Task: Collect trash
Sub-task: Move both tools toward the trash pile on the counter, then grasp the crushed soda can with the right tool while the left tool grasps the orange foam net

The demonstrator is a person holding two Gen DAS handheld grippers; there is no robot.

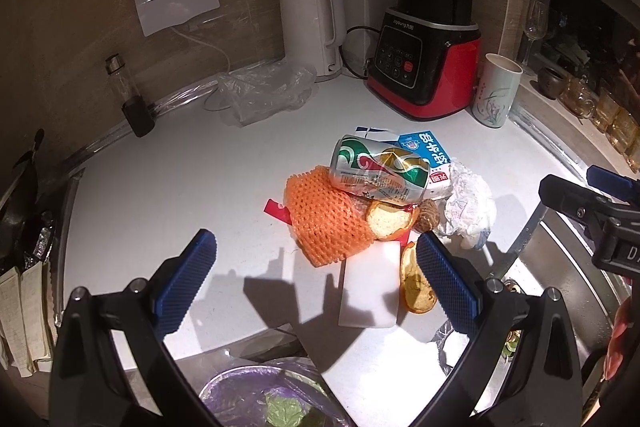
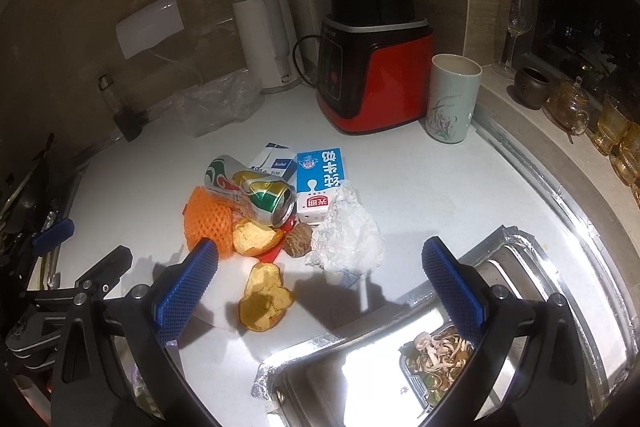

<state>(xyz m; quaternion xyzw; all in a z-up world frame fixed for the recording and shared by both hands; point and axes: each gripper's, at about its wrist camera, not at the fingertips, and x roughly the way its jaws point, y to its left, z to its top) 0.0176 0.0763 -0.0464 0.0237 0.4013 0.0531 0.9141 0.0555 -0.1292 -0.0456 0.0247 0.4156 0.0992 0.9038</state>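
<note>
A trash pile lies on the white counter (image 1: 180,187): a crushed green can (image 1: 380,169) on an orange foam net (image 1: 326,223), a blue-white milk carton (image 1: 430,155), crumpled white paper (image 1: 470,207), orange peels (image 1: 416,281) and a white slab (image 1: 370,287). My left gripper (image 1: 316,283) is open and empty, just short of the pile. In the right wrist view the can (image 2: 256,189), carton (image 2: 320,183), paper (image 2: 348,235) and peel (image 2: 264,297) lie ahead of my right gripper (image 2: 318,285), which is open and empty above the counter edge.
A red blender (image 1: 424,67), white kettle (image 1: 310,27), ceramic cup (image 1: 496,91), clear plastic bag (image 1: 264,89) and a small bottle (image 1: 128,95) stand at the back. A foil-edged steel sink (image 2: 400,359) with scraps is at right. A purple-lined bin (image 1: 256,395) sits below the counter's front edge.
</note>
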